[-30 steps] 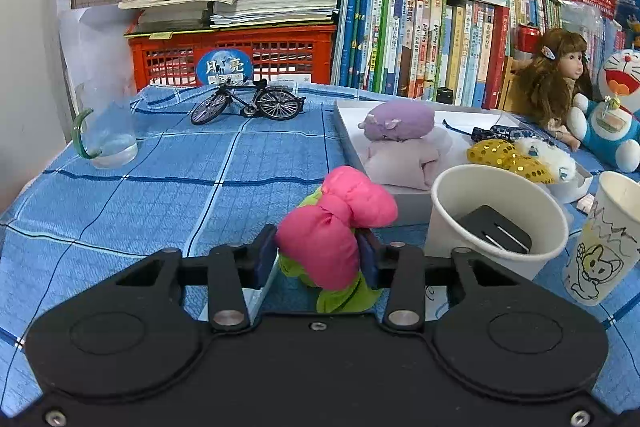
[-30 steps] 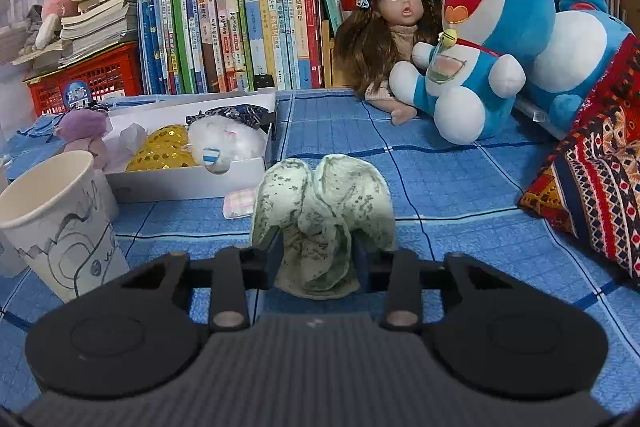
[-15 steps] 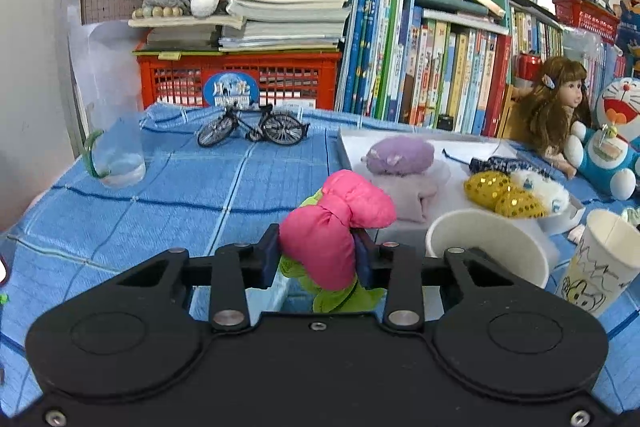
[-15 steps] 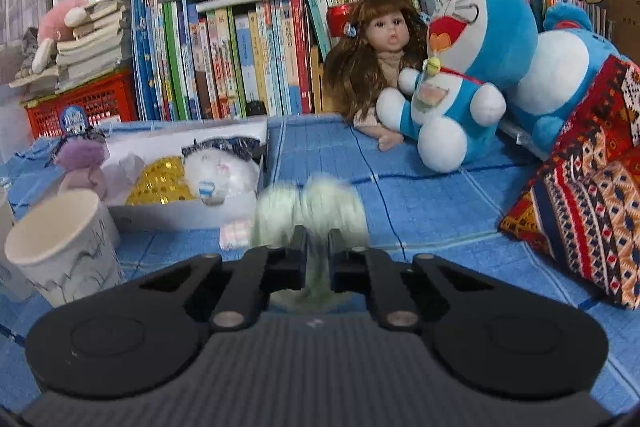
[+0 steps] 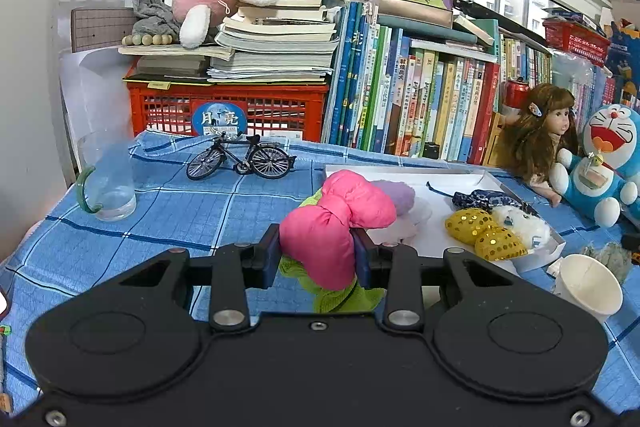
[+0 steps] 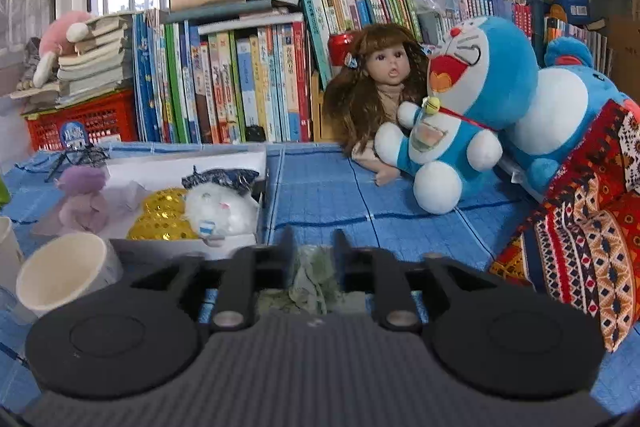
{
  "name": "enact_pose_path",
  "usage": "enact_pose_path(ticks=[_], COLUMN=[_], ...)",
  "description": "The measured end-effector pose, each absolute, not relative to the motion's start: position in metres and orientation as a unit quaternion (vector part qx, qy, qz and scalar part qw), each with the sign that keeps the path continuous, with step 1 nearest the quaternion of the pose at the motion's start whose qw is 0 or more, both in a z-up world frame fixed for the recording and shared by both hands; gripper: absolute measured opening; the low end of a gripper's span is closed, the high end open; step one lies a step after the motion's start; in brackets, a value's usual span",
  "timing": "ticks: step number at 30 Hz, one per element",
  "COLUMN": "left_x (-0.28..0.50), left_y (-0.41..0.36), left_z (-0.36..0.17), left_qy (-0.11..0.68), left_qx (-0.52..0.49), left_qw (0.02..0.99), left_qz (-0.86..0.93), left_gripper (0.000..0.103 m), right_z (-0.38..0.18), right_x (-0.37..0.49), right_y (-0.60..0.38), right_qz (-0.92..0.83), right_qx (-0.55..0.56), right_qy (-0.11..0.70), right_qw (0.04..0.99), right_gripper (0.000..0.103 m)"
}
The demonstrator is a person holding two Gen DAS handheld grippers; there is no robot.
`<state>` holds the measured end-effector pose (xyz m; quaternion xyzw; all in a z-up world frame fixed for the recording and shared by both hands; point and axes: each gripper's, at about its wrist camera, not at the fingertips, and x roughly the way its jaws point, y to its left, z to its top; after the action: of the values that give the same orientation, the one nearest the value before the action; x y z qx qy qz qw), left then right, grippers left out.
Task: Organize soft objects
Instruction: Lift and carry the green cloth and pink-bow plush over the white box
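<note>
The left gripper [image 5: 316, 259] is pinching a pink bow [image 5: 334, 223] with green cloth under it, held up above the blue checked tablecloth [image 5: 160, 211]; the gripper body hides the bottom of it. The right gripper [image 6: 314, 247] has just been opening, jaws now apart, with a crumpled pale green cloth [image 6: 314, 279] sitting low between them, mostly hidden. Can't tell if the pads touch it. The white tray [image 6: 188, 247] holds four soft things. The red crate [image 5: 228, 107] label reads 月亮. Two paper cups, the left one cut off.
</note>
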<state>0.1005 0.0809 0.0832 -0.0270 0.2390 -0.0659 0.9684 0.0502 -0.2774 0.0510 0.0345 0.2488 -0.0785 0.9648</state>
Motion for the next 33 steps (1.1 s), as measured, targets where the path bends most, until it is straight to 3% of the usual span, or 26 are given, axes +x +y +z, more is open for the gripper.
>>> enact_pose_path(ticks=[5, 9, 10, 12, 15, 33], left_x=[0.100, 0.100, 0.101, 0.102, 0.104, 0.137], left_y=[0.079, 0.078, 0.078, 0.077, 0.075, 0.043], left_z=[0.082, 0.082, 0.083, 0.083, 0.086, 0.129], left_qy=[0.245, 0.247, 0.247, 0.247, 0.249, 0.267], left_qx=[-0.025, -0.025, -0.025, -0.024, -0.024, -0.020], left_qw=[0.967, 0.966, 0.966, 0.966, 0.965, 0.952], left_qz=[-0.068, -0.071, -0.072, -0.075, -0.081, -0.149], left_gripper=[0.034, 0.034, 0.034, 0.034, 0.034, 0.034], right_z=[0.031, 0.016, 0.012, 0.008, 0.006, 0.100], right_x=[0.065, 0.076, 0.079, 0.082, 0.080, 0.106], right_y=[-0.277, -0.283, -0.285, -0.289, -0.288, -0.269], right_qz=[-0.070, -0.077, -0.077, -0.069, -0.065, 0.013], right_qx=[0.016, 0.026, 0.033, 0.054, 0.062, 0.088], right_qy=[0.289, 0.315, 0.322, 0.335, 0.336, 0.291], right_qw=[0.955, 0.946, 0.943, 0.938, 0.937, 0.952], right_gripper=[0.076, 0.078, 0.077, 0.052, 0.038, 0.035])
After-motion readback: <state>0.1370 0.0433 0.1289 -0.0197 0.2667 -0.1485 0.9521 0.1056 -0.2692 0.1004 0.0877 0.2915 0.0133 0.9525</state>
